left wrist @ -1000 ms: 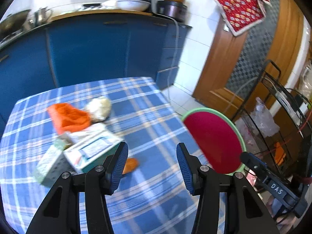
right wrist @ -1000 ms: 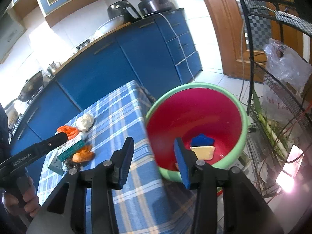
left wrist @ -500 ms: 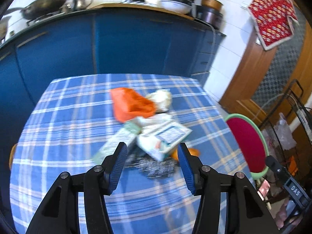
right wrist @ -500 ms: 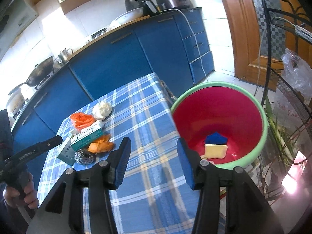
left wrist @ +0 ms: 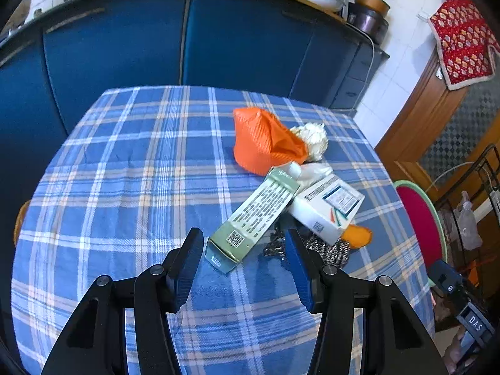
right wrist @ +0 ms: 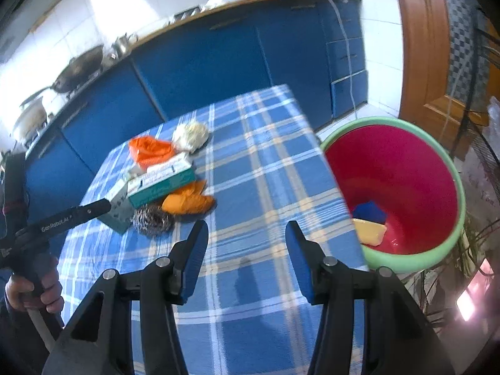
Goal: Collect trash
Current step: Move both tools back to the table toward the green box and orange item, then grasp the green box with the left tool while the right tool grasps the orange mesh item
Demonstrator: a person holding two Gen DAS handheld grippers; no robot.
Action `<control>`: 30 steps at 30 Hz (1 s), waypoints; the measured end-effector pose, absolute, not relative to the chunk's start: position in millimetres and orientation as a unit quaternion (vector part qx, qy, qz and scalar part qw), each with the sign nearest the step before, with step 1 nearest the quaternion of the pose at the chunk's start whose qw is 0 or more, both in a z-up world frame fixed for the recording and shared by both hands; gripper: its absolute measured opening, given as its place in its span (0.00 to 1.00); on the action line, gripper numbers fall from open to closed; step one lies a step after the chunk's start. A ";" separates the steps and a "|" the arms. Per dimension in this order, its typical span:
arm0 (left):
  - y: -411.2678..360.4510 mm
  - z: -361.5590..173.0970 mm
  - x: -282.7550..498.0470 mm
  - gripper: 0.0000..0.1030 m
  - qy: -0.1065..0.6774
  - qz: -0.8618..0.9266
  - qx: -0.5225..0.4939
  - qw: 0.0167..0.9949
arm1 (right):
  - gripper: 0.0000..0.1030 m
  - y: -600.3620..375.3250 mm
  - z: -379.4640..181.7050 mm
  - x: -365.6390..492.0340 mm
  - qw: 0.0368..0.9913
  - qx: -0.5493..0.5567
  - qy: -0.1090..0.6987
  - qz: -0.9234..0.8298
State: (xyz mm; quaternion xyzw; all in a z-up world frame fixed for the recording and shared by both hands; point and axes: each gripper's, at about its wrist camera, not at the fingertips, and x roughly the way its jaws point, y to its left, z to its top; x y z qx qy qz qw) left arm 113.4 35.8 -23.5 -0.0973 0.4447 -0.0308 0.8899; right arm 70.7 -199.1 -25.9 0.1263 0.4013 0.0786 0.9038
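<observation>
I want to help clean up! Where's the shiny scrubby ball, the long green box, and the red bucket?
steel scrubber [right wrist: 152, 220], right wrist view, middle of the wire ball.
long green box [left wrist: 253, 216], left wrist view, its printed top face.
red bucket [right wrist: 406, 256], right wrist view, green near rim.

The left wrist view is looking forward along its claw [left wrist: 243, 262], tilting down from close above the table [left wrist: 125, 172] toward the blue cabinets [left wrist: 125, 47], with the trash pile [left wrist: 281, 187] near its fingertips. The right wrist view is looking from farther back at the table's corner, facing the same cabinets, with the bin [right wrist: 406, 187] close on its right. Both are sharing the pile, the checked cloth and the bin's green rim; the right view is also catching the left claw [right wrist: 107, 207] from the side.
</observation>
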 end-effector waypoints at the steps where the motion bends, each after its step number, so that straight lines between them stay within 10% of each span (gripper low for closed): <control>1: 36.3 -26.6 115.0 0.54 0.448 -0.033 -0.099 0.888 | 0.54 -195.6 -27.8 73.5 0.900 0.124 0.408 0.085; 18: 45.8 -53.4 136.0 0.54 0.456 -0.059 -0.131 0.879 | 0.56 -136.8 -49.7 124.0 0.874 0.058 0.463 0.132; 30: 44.8 -50.4 130.9 0.29 0.443 -0.101 -0.140 0.880 | 0.56 -119.6 -57.8 147.2 0.871 0.041 0.462 0.159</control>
